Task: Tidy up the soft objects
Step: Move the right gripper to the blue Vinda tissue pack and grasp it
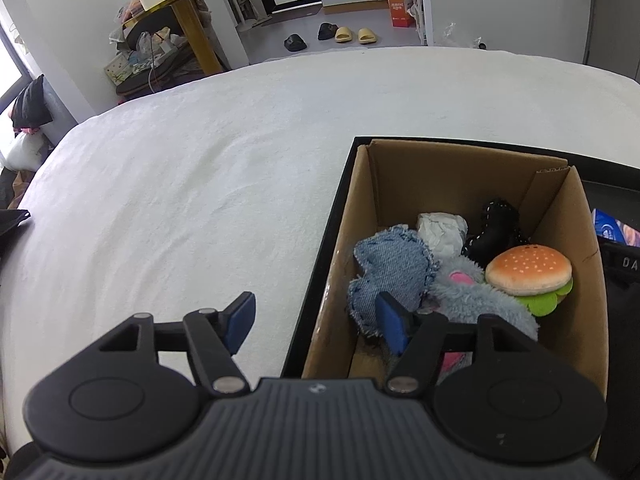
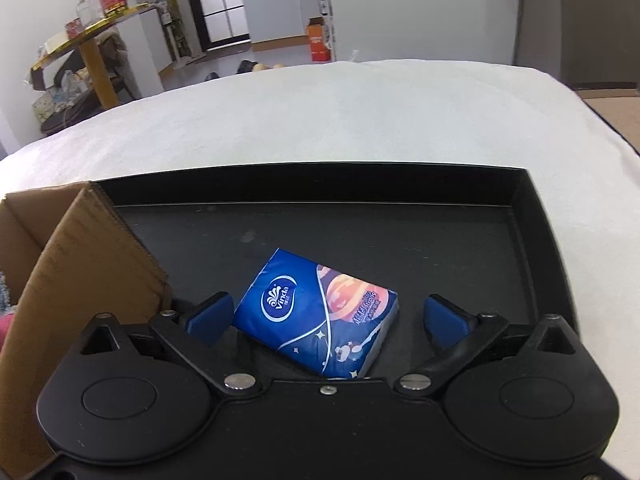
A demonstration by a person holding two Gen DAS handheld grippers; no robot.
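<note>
A cardboard box stands in a black tray on the white bed. It holds a denim pad, a plush burger, a fluffy blue toy, a black piece and a white wad. My left gripper is open and empty, straddling the box's left wall. In the right wrist view a blue tissue pack lies on the tray floor beside the box. My right gripper is open around the pack, its pads apart from it.
The white bed cover spreads left and beyond the tray. Off the bed stand a cluttered yellow table, slippers on the floor and an orange box. A dark item lies at the tray's right.
</note>
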